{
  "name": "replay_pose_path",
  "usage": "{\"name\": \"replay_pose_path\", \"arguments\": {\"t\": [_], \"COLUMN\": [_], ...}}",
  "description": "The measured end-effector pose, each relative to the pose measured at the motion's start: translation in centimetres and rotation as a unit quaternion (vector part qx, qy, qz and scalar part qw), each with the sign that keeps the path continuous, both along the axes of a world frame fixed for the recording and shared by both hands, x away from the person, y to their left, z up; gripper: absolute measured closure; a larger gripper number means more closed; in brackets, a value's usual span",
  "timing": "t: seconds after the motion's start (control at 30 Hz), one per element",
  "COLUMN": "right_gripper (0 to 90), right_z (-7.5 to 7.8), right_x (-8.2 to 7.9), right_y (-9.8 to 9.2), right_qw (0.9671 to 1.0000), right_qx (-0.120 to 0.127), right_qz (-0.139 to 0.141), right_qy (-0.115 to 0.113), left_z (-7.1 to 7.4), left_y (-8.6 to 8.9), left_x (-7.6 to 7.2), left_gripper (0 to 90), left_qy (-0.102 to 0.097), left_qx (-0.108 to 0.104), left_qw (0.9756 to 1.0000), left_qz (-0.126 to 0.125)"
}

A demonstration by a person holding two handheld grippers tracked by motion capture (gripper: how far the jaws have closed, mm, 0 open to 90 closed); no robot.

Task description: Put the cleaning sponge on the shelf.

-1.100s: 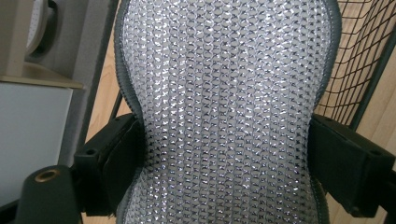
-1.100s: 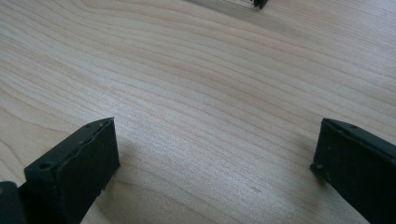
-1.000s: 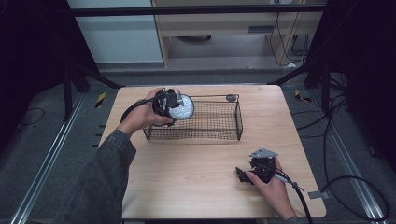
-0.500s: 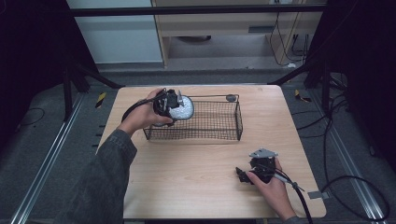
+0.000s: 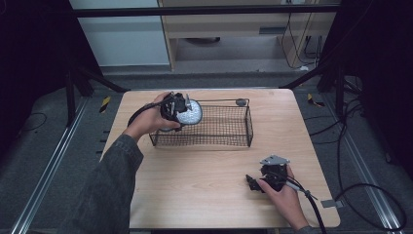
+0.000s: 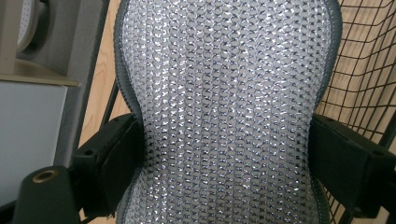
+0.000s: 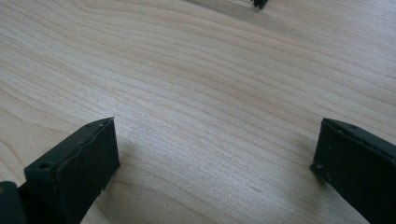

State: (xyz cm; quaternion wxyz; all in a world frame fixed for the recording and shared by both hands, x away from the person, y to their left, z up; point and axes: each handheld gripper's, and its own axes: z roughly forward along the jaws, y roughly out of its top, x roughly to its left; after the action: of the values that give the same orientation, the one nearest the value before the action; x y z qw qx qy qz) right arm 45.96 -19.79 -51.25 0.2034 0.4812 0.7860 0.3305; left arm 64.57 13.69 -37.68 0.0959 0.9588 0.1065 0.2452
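Observation:
A soft silver-sequinned pad (image 5: 192,113) with a grey rim hangs over the left end of a black wire basket (image 5: 229,141). My left gripper (image 5: 180,110) is shut on it. In the left gripper view the pad (image 6: 224,70) is pinched to a waist between the black pads (image 6: 116,158), with the basket's wire wall (image 6: 366,70) at the right. The jaws of my left gripper (image 6: 224,163) have just been opening a little, and the pad is still between them. My right gripper (image 5: 251,183) rests low near the table's front right. My right gripper (image 7: 215,158) is open over bare wood.
The basket stands at the back middle of the wooden table (image 5: 195,190). A small round grey object (image 5: 240,102) lies just behind its far right corner. Black frame posts and cables flank the table, and a cabinet stands beyond.

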Motion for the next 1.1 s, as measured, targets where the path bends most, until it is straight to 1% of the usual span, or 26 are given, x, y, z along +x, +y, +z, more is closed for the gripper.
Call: {"name": "replay_pose_path", "arguments": {"t": [0.2, 0.3, 0.37, 0.47, 0.53, 0.57, 0.6, 0.67, 0.77, 0.8, 0.83, 0.93, 0.97, 1.1], "right_gripper": [0.4, 0.4, 0.4, 0.4, 0.3, 0.3, 0.4, 0.4, 0.4, 0.4, 0.4, 0.4, 0.4, 0.4], "right_z": [0.00, 0.00, -0.01, -0.01, -0.01, -0.01, -0.01, -0.01, -0.01, -0.01, -0.01, -0.01, 0.00, 0.00], "right_x": [0.00, -0.01, -0.01, -0.01, -0.01, -0.01, -0.01, 0.00, -0.01, 0.00, 0.00, 0.00, -0.01, -0.01], "right_y": [0.00, 0.00, 0.00, 0.00, 0.00, 0.00, -0.01, -0.01, 0.00, -0.01, -0.01, -0.01, -0.01, -0.01], "right_qw": [1.0000, 1.0000, 1.0000, 1.0000, 1.0000, 1.0000, 1.0000, 1.0000, 1.0000, 1.0000, 1.0000, 1.0000, 1.0000, 1.0000], "right_qx": [0.000, 0.000, 0.000, 0.000, 0.001, 0.001, 0.000, 0.000, 0.001, 0.000, 0.000, 0.000, 0.000, 0.000], "right_qz": [0.000, 0.000, 0.000, 0.000, 0.000, 0.000, 0.000, 0.000, 0.000, 0.000, 0.000, 0.000, 0.000, 0.000], "right_qy": [0.000, 0.000, 0.000, 0.000, 0.000, 0.000, -0.001, -0.001, 0.000, -0.001, -0.001, -0.001, 0.000, 0.000], "left_z": [-0.16, -0.16, -0.17, -0.30, -0.31, -0.31, -0.24, -0.08, 0.02, 0.16, 0.23, 0.32, 0.34, 0.46], "left_y": [0.12, 0.13, 0.17, 0.23, 0.30, 0.30, 0.31, 0.31, 0.28, 0.30, 0.30, 0.29, 0.29, 0.27], "left_x": [0.19, 0.25, 0.32, 0.39, 0.45, 0.45, 0.43, 0.41, 0.33, 0.27, 0.23, 0.14, 0.04, -0.09], "left_gripper": [11.6, 10.3, 8.8, 6.3, 4.2, 3.5, 3.5, 3.4, 3.7, 3.9, 4.4, 4.5, 4.6, 5.2], "left_qy": [0.006, 0.005, 0.005, 0.014, 0.022, 0.022, 0.025, 0.025, 0.023, 0.024, 0.026, 0.022, 0.024, 0.025], "left_qx": [-0.003, -0.004, -0.008, -0.015, -0.023, -0.023, -0.029, -0.039, -0.040, -0.048, -0.052, -0.051, -0.056, -0.061], "left_qw": [1.0000, 1.0000, 0.9999, 0.9997, 0.9994, 0.9994, 0.9991, 0.9987, 0.9987, 0.9983, 0.9980, 0.9981, 0.9978, 0.9976], "left_qz": [0.004, 0.006, 0.008, 0.011, 0.015, 0.015, 0.018, 0.022, 0.023, 0.024, 0.024, 0.024, 0.025, 0.024]}}
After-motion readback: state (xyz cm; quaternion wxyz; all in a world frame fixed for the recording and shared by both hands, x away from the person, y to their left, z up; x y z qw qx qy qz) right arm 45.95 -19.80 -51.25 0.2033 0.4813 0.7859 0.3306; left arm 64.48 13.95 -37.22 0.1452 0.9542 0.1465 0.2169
